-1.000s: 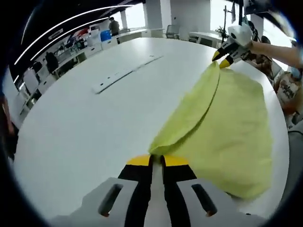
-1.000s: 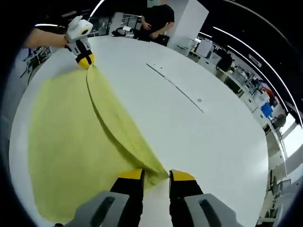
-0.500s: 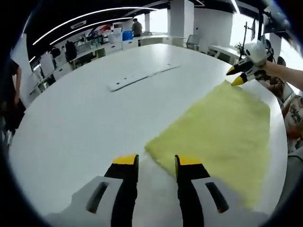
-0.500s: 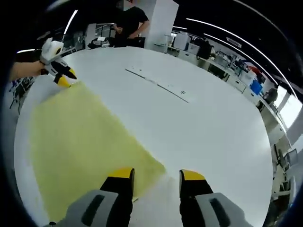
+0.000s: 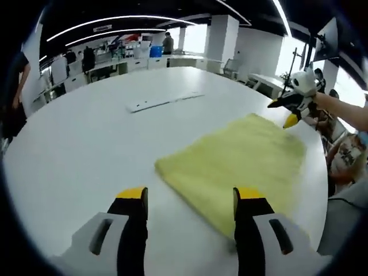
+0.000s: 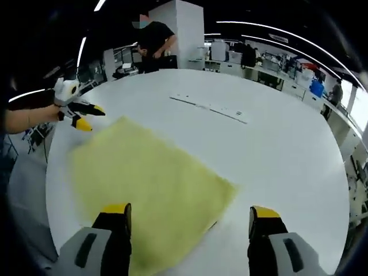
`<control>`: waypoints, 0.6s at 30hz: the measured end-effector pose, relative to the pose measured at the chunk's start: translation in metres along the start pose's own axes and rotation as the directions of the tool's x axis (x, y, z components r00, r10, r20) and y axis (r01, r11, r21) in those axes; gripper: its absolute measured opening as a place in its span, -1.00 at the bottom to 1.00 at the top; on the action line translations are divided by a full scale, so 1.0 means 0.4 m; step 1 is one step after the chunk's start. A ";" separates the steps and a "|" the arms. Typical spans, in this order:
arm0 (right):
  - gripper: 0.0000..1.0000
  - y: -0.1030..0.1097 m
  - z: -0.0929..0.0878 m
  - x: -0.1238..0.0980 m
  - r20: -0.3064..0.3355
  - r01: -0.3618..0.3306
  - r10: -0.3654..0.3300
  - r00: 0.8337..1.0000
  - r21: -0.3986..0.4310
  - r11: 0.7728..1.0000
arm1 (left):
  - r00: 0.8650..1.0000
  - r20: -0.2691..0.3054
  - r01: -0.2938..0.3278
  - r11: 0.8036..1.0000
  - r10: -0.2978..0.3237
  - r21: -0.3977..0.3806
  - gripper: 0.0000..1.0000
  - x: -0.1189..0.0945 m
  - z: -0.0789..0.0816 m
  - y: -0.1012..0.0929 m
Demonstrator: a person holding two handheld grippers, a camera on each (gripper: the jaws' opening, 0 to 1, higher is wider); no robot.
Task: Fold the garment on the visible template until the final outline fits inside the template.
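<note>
A yellow garment [image 5: 238,161] lies flat and folded on the round white table [image 5: 86,155]. My left gripper [image 5: 191,196] stands open just short of the garment's near corner, with nothing between its jaws. Past the cloth's far edge hovers the right gripper [image 5: 283,113], held by a hand, jaws apart. In the right gripper view the garment [image 6: 146,181] spreads before my open right gripper [image 6: 190,211], whose jaws stand wide over its near edge. The left gripper [image 6: 92,117] shows beyond the cloth's far left corner, open and off the fabric.
A long white strip [image 5: 164,100] lies flat on the table beyond the garment, also seen as a strip [image 6: 210,107] in the right gripper view. A person [image 6: 154,40] stands behind the table's far edge. Desks and chairs ring the table.
Both grippers have let go of the garment's lifted edge, opened wide and drawn back. The cloth, raised in a fold a second ago, now lies flat.
</note>
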State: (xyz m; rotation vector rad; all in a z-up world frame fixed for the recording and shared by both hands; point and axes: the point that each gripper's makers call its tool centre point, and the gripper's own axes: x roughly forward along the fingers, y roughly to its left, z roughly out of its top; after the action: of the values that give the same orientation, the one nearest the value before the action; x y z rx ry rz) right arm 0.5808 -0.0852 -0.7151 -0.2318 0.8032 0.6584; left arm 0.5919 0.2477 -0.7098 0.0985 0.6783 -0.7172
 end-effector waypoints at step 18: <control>0.75 0.138 -0.119 -0.107 -0.018 -0.060 0.060 0.998 0.022 0.998 | 0.998 0.035 0.042 0.999 -0.042 0.006 0.35 -0.112 -0.064 -0.123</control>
State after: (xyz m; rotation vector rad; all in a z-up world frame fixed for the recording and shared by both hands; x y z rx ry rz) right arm 0.4964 -0.0824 -0.7137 -0.1949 0.8376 0.7042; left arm 0.5222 0.2438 -0.6957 0.0766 0.6462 -0.7593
